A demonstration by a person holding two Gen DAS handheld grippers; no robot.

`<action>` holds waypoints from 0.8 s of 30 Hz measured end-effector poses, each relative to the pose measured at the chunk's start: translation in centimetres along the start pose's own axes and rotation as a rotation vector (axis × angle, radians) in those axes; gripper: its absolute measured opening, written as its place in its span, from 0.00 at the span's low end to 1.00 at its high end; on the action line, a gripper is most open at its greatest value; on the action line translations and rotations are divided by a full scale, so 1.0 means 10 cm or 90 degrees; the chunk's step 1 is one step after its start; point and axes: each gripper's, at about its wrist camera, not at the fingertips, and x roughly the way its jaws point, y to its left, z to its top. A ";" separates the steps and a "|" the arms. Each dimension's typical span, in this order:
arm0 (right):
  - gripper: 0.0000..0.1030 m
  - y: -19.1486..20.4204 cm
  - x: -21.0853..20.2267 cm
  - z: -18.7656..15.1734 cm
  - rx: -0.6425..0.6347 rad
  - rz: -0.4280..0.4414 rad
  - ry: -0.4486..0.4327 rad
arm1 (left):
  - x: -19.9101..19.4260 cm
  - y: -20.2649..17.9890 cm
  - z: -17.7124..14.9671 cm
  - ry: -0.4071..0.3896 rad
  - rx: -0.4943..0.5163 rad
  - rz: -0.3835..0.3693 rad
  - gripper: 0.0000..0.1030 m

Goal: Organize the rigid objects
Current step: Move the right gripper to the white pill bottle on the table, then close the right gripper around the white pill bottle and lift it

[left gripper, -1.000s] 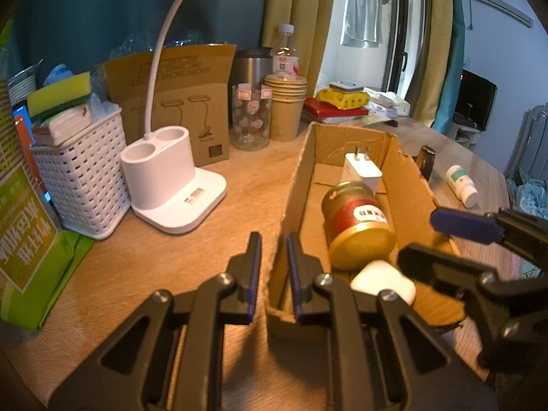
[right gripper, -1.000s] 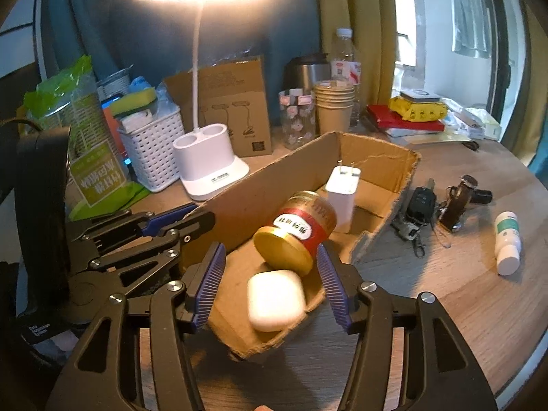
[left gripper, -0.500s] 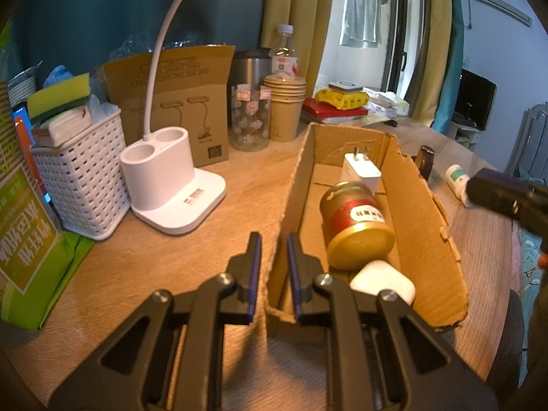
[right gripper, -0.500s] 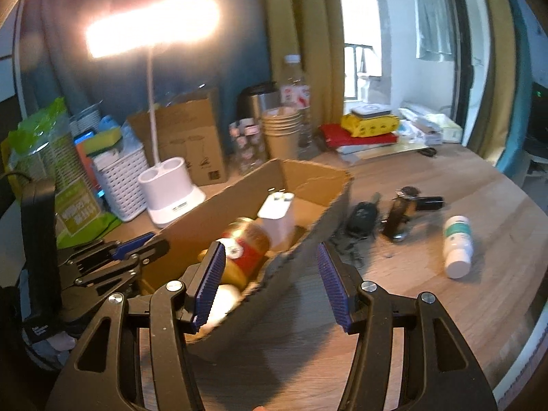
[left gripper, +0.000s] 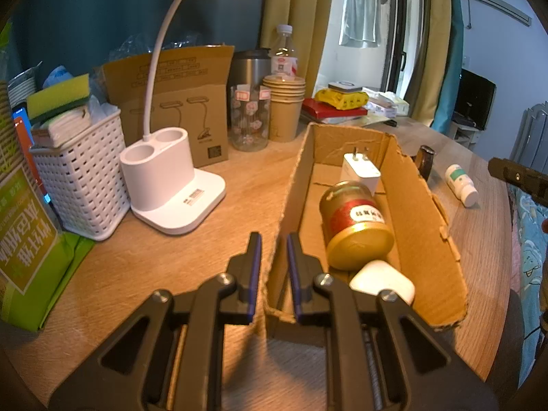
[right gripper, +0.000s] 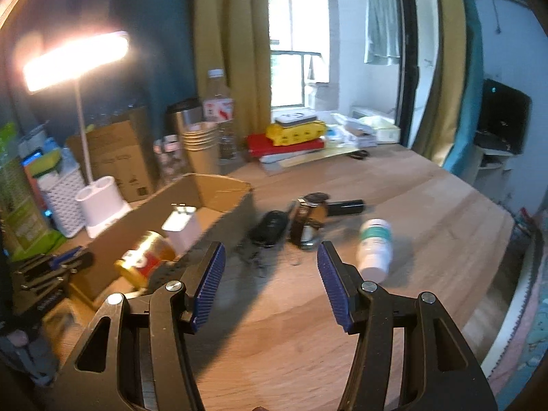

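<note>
Left fingers (left gripper: 274, 267) clamp cardboard box (left gripper: 428, 226) wall; right fingers (right gripper: 270, 284) opening, empty, short of pill bottle (right gripper: 375, 250).

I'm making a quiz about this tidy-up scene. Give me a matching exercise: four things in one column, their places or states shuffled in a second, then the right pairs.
Things:
1. gold-lidded jar
2. white pill bottle
3. left gripper
4. sponge

Places or states:
A. on top of the white basket's contents
B. lying on its side in the cardboard box
C. shut on the box's near wall
D. lying on the bare table, outside the box

Pairs: 1-B, 2-D, 3-C, 4-A
</note>
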 end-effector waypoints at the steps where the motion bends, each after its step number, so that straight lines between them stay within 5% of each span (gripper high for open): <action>1: 0.63 -0.02 0.00 0.00 -0.001 -0.008 0.000 | 0.00 0.00 0.00 0.000 0.000 0.000 0.15; 13: 0.65 -0.49 0.41 -0.02 -0.005 -0.115 0.020 | 0.01 -0.01 0.00 0.003 -0.002 -0.003 0.15; 24: 0.65 -0.86 0.82 -0.06 0.020 -0.127 0.058 | 0.03 -0.02 0.00 0.009 -0.003 -0.007 0.15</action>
